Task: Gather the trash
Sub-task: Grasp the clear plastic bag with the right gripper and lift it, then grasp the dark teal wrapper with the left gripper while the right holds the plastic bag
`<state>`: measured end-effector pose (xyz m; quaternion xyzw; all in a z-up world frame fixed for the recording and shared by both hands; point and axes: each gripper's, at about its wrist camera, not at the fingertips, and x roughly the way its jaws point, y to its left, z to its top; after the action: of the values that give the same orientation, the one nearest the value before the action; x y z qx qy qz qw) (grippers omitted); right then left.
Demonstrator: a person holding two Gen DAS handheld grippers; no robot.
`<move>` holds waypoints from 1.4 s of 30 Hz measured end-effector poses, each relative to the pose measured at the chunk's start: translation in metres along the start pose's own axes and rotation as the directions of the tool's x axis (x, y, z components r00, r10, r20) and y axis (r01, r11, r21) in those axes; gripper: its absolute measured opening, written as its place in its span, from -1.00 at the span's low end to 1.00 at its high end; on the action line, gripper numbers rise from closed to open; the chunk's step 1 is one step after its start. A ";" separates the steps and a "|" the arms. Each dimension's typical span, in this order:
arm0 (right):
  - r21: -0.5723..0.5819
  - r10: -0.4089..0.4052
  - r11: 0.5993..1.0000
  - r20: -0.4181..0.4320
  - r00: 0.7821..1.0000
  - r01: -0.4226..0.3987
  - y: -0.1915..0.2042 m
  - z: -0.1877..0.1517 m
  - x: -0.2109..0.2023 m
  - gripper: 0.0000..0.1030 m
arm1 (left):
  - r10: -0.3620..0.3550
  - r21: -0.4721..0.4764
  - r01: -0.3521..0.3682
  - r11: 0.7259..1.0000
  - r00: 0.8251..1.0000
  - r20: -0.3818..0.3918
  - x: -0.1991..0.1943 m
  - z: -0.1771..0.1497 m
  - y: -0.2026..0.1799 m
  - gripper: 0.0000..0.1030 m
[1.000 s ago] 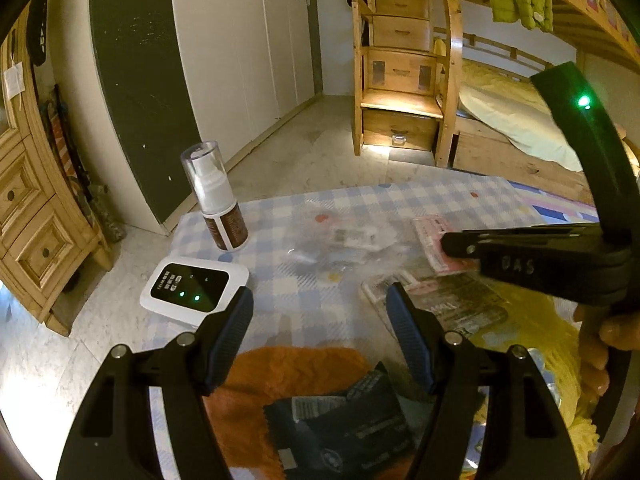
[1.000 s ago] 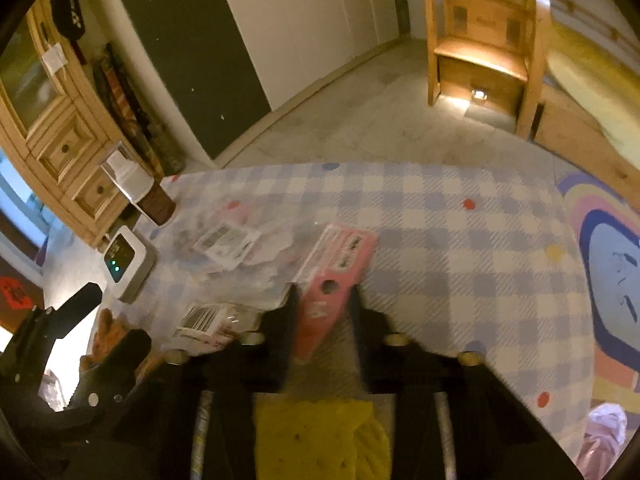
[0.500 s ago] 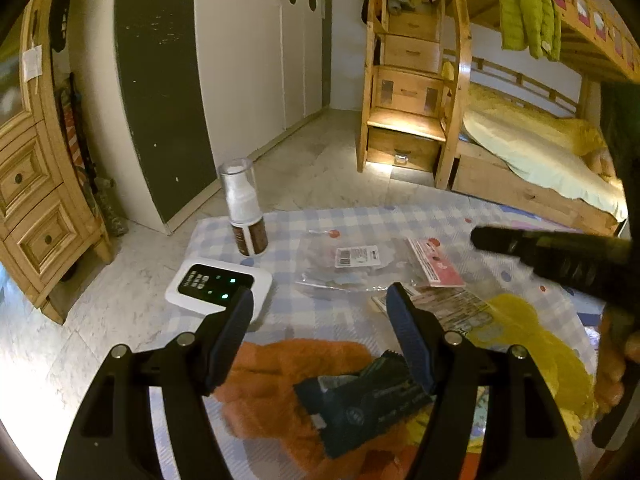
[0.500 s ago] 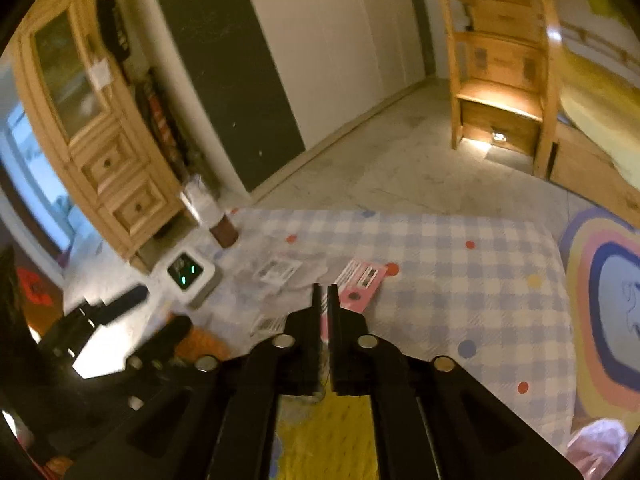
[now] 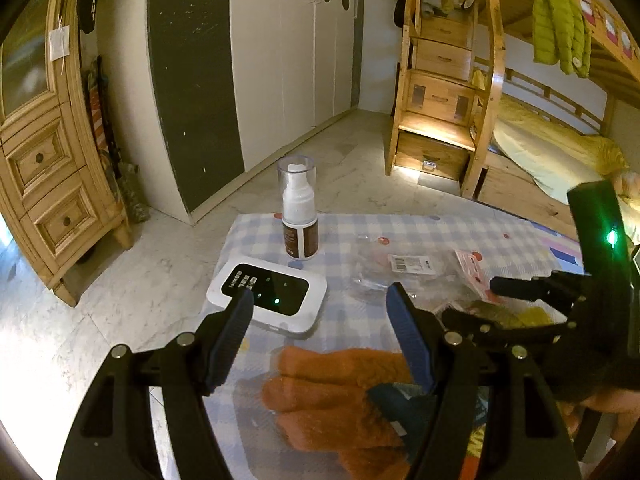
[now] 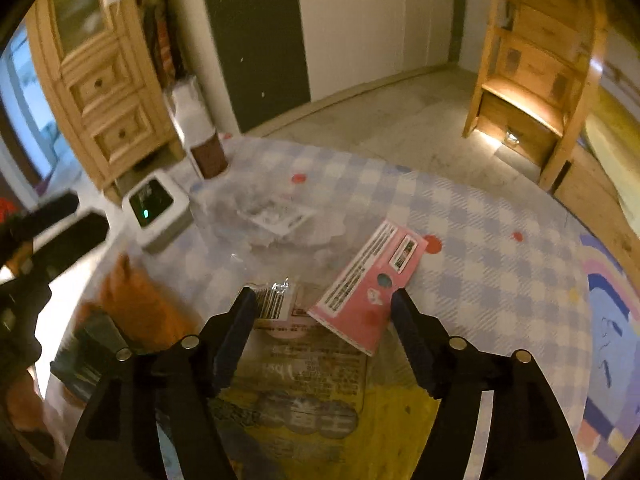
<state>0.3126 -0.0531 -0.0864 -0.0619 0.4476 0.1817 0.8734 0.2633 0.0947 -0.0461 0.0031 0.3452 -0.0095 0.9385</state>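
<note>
A bedroom with a marble floor (image 5: pixel 352 160), white wardrobe (image 5: pixel 280 60) left, wooden bunk bed (image 5: pixel 540 140) far right. The blue-checked tabletop (image 6: pixel 480 248) carries a spray bottle (image 5: pixel 299 216), a white device (image 5: pixel 267 296), orange gloves (image 5: pixel 332 396) and trash: a pink packet (image 6: pixel 368 284), printed wrappers (image 6: pixel 304 380); text unreadable. The left gripper (image 5: pixel 320 320) gapes empty. The right gripper (image 6: pixel 323 322) has just been opening, wide over the packet.

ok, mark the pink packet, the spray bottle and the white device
pink packet (image 6: pixel 370 280), right wrist view, middle of its face
spray bottle (image 5: pixel 300 236), left wrist view, brown label
white device (image 5: pixel 267 294), left wrist view, dark screen
</note>
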 end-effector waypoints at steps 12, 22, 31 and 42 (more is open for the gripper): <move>0.058 -0.069 0.996 0.050 0.996 0.066 -0.011 -0.007 -0.015 -0.86 | -0.015 0.015 0.015 1.000 1.000 -0.001 -0.003 -0.004 -0.004 0.30; 0.179 -0.136 0.979 0.237 0.962 0.094 -0.035 -0.008 -0.078 -1.00 | -0.080 0.061 0.078 0.995 0.996 0.040 -0.028 -0.013 -0.020 0.30; 0.173 -0.184 0.975 0.271 0.945 0.140 -0.022 -0.054 -0.148 -1.00 | -0.200 0.162 0.188 0.969 0.978 0.065 -0.079 -0.057 -0.059 0.30; 0.251 -0.264 0.946 0.218 0.940 0.207 -0.039 -0.107 -0.162 -1.00 | -0.266 0.246 0.253 0.936 0.964 0.018 -0.064 -0.059 -0.132 0.30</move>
<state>0.1590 -0.1609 -0.0213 0.0069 0.3415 0.0299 0.9394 0.1735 -0.0360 -0.0499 0.0715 0.3149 -0.1752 0.9301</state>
